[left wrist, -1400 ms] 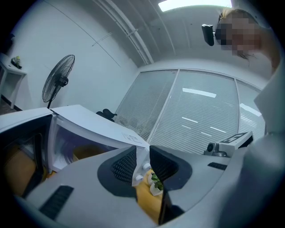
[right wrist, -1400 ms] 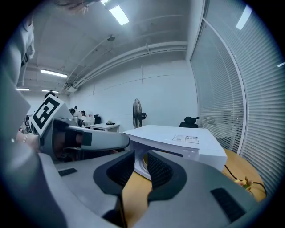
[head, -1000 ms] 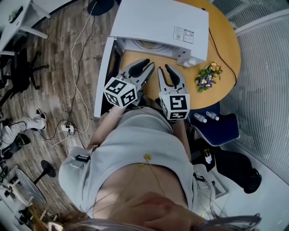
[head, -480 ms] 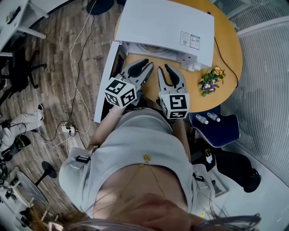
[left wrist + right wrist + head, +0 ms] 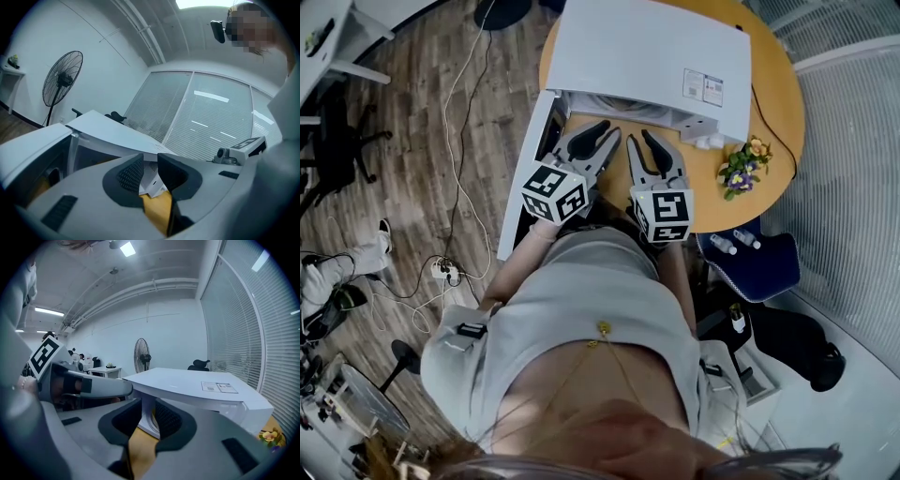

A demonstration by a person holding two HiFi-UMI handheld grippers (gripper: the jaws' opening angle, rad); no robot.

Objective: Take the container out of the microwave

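Note:
A white microwave (image 5: pixel 647 56) stands on a round wooden table (image 5: pixel 712 192), its door (image 5: pixel 525 178) swung open to the left. A pale curved edge (image 5: pixel 605 101) shows just inside the cavity; I cannot tell whether it is the container. My left gripper (image 5: pixel 606 131) and right gripper (image 5: pixel 639 141) hover side by side just before the opening, both pointing into it. Each stands slightly open with nothing between its fingers. The left gripper (image 5: pixel 151 164) looks at the open door and casing. The right gripper (image 5: pixel 147 411) faces the microwave's front edge.
A small bunch of flowers (image 5: pixel 741 169) lies on the table right of the microwave. A blue chair (image 5: pixel 755 267) with small bottles on it stands at the right. Cables run over the wooden floor at the left. A standing fan (image 5: pixel 142 355) is behind the microwave.
Both grippers keep the same pose before the open microwave. Only the head view has shifted slightly, so the microwave and table sit a little further right.

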